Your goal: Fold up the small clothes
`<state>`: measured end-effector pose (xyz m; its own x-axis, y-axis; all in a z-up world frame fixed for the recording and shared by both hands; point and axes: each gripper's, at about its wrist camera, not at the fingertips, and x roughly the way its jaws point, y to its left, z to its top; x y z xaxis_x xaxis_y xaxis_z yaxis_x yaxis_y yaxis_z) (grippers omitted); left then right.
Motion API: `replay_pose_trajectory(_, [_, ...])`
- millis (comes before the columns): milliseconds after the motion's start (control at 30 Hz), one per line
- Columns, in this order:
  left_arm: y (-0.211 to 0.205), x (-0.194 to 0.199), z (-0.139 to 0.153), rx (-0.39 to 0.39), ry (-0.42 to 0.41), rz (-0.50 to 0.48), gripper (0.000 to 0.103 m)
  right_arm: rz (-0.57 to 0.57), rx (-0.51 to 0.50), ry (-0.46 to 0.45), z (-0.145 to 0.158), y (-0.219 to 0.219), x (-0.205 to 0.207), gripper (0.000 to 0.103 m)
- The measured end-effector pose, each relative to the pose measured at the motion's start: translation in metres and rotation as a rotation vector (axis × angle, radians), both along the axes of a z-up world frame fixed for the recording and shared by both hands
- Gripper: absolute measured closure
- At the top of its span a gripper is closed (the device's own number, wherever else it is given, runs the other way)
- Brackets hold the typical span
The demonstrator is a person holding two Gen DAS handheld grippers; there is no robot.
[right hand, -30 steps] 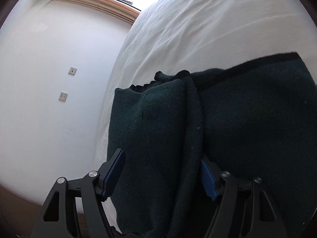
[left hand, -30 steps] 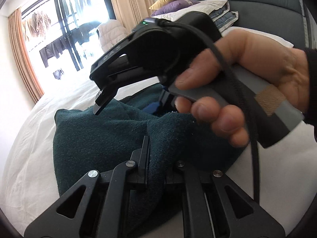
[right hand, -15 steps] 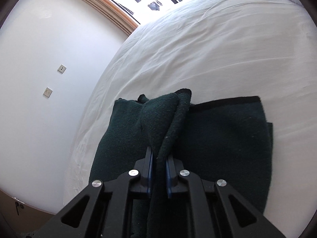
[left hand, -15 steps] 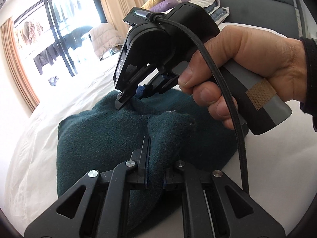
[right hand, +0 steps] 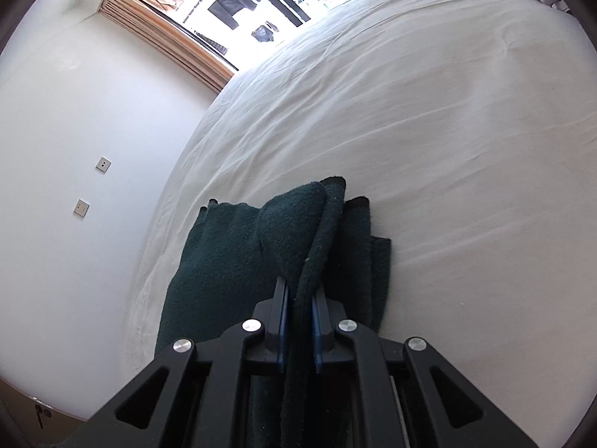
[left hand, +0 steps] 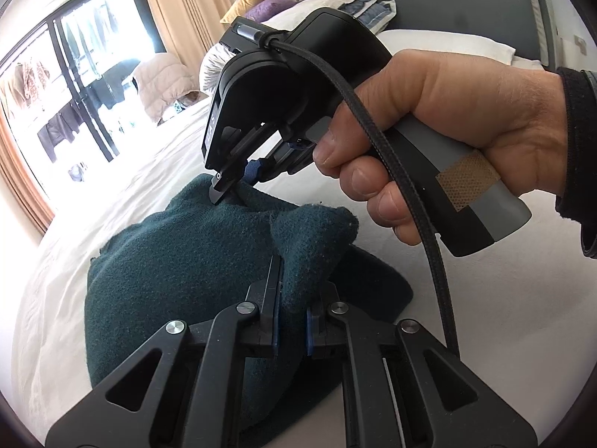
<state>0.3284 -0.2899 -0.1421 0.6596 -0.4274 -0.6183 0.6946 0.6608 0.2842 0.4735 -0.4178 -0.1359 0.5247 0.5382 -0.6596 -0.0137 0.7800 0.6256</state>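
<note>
the bed [right hand: 429, 130] spreads white ahead of and beneath both claws. on it, directly under them, lies the dark green garment [left hand: 179, 268], part folded, layered edges ahead of the right claw. the left claw [left hand: 293, 321] is pinched tight on a raised peak of the fabric. the right claw [right hand: 298, 328], ahead of the left, is likewise clamped on a doubled ridge. judging by this, a fold is being carried: best to lift both corners level, keep the cloth taut between them, and lay edge onto edge.
</note>
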Motion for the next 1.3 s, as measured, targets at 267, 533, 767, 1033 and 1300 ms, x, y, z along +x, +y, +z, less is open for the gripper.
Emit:
replay_pose_trajectory(267, [0.009,0.032,-0.002,0.024,0.057,0.012,0.094,-0.026,0.048,0.020,-0.022,-0.005,0.004,0.092])
replay_pose_trajectory(533, [0.074,0.012,0.020,-0.079,0.145,-0.002,0.050,-0.126,0.010,-0.004,-0.007,-0.026,-0.028,0.080])
replay_pose_trajectory(767, [0.171,0.041,0.054,-0.284,0.134,0.160,0.030,-0.031,0.063,-0.106,0.033,0.004,-0.063,0.080])
replay_pose_trajectory(1033, [0.213,0.150,0.026,-0.268,0.288,0.361,0.068,0.071,-0.021,-0.040,0.006,0.049,-0.085,0.083])
replay_pose_trajectory(1300, [0.199,0.111,-0.001,-0.174,0.242,0.321,0.068,-0.010,0.031,-0.013,-0.025,0.035,-0.125,0.103])
